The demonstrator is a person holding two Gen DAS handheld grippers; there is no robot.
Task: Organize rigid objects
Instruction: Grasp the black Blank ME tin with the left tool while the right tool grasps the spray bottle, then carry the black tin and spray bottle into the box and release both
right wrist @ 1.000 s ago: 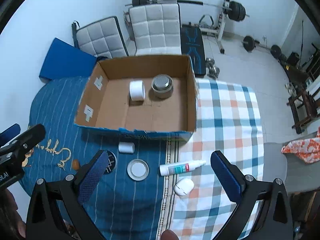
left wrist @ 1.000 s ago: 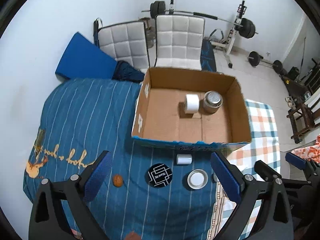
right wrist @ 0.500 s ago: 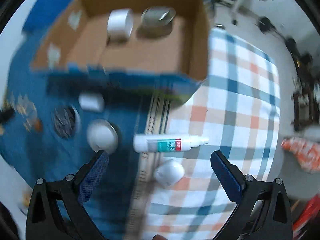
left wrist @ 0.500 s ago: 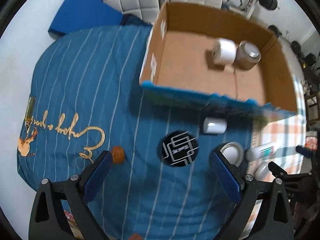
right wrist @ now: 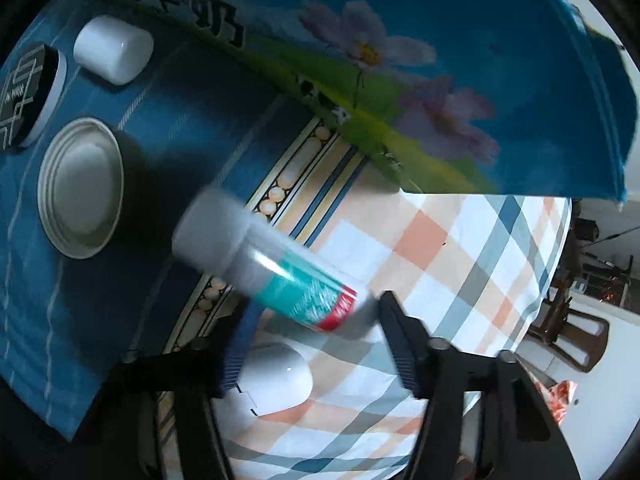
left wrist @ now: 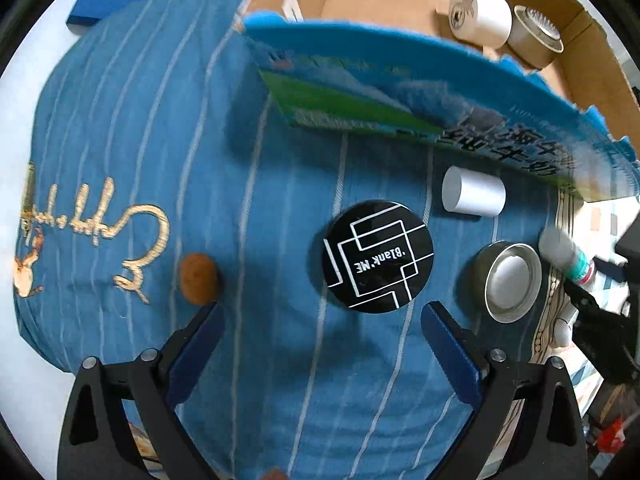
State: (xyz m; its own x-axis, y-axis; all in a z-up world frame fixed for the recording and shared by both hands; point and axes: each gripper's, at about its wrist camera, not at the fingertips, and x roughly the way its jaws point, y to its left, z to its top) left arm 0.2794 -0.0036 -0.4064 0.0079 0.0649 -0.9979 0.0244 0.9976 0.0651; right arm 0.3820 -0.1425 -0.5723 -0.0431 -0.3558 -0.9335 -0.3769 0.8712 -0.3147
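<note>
My left gripper is open and empty, low over the blue cloth just short of a black round disc. A white cylinder, a metal tin lid and a brown nut lie near it. My right gripper is shut on the white spray bottle with a teal label and holds it tilted off the cloth. A white oval case lies under it. The cardboard box holds a white roll and a metal jar.
The box wall with its flower print stands close ahead of the right gripper. The white cylinder, tin lid and black disc lie to its left. A checked cloth covers the right side.
Both grippers have dropped low toward the cloth. The right gripper has closed on the spray bottle and raised it. The left gripper has come up to the black disc.
</note>
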